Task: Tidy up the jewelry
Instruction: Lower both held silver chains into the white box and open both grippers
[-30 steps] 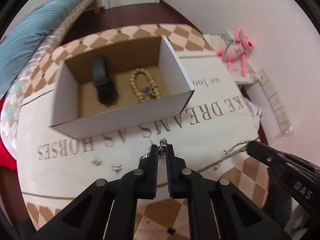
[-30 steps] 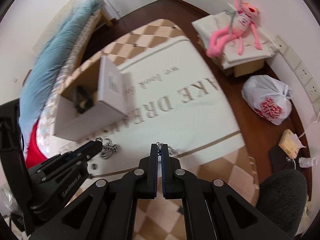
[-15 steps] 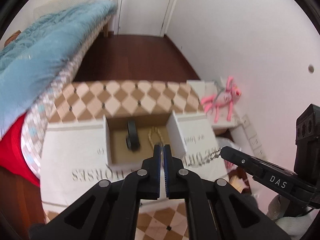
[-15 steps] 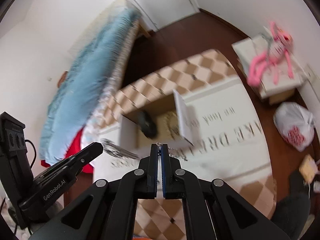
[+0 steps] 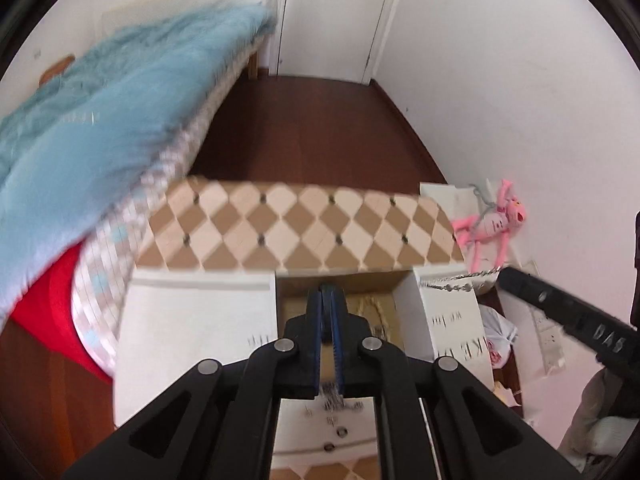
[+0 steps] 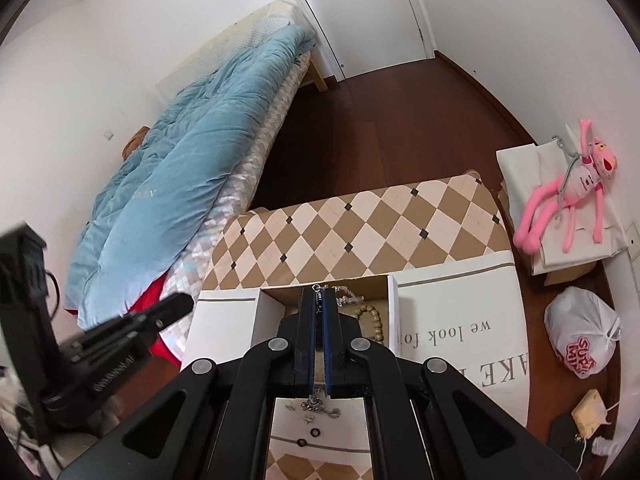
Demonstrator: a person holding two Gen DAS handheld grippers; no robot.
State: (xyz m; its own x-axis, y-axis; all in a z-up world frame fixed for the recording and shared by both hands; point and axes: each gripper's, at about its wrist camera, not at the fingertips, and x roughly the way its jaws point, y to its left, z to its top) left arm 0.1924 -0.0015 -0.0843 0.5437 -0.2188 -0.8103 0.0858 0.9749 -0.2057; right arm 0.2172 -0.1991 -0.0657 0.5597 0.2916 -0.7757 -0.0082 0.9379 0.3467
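My right gripper [image 6: 319, 294] is shut on a silver chain [image 6: 345, 298] and holds it high above the open white cardboard box [image 6: 394, 312]; the chain also shows at its tip in the left wrist view [image 5: 460, 284]. A wooden bead bracelet [image 6: 372, 320] lies in the box. My left gripper [image 5: 329, 294] is shut, raised above the box; nothing shows between its tips. Small rings and a chain [image 6: 318, 406] lie on the white cloth [image 6: 460, 312].
A checkered table [image 6: 352, 232] carries the cloth and box. A bed with a blue duvet [image 6: 192, 152] stands left. A pink plush toy [image 6: 572, 192] and a white plastic bag [image 6: 584, 332] are to the right, near the wall.
Both grippers have risen well above the table. The right one lifted the silver chain off the cloth and now holds it over the box.
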